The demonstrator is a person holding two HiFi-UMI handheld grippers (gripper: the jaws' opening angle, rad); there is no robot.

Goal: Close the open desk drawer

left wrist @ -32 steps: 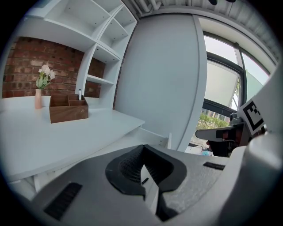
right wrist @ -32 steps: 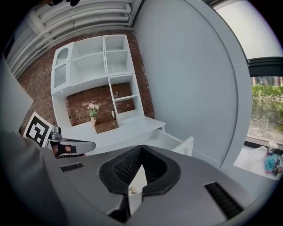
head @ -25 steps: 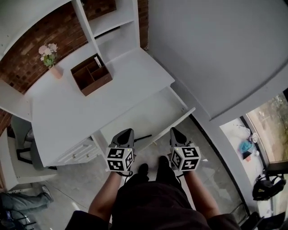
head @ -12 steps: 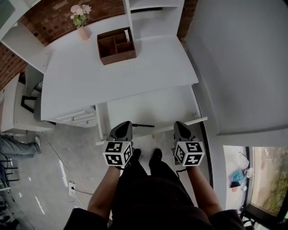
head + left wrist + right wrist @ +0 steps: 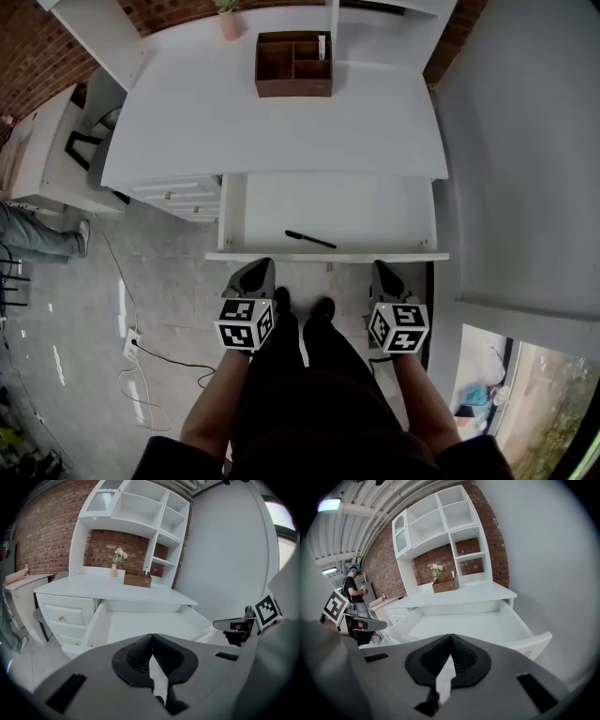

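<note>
The white desk point(image 5: 281, 131) has its wide centre drawer point(image 5: 394, 211) pulled out. The drawer's front panel point(image 5: 281, 256) faces me, and a black pen point(image 5: 309, 239) lies inside near it. My left gripper point(image 5: 260, 267) and right gripper point(image 5: 383, 269) hover just short of that panel, one toward each end, both shut and holding nothing. The left gripper view looks over its shut jaws point(image 5: 151, 639) into the drawer point(image 5: 145, 620). In the right gripper view the shut gripper point(image 5: 450, 637) points at the drawer point(image 5: 473, 625), with the front panel point(image 5: 536, 644) at the right.
A brown wooden organiser point(image 5: 293, 64) and a pink flower pot point(image 5: 228, 21) stand at the back of the desktop. Small side drawers point(image 5: 183, 195) sit left of the open one. A grey wall point(image 5: 525, 169) lies close on the right. A cable point(image 5: 159, 361) runs across the floor; a person point(image 5: 37, 239) stands left.
The head view has swung so the desk now lies square ahead. Both grippers stay shut, close to the drawer front. The drawer is still pulled out.
</note>
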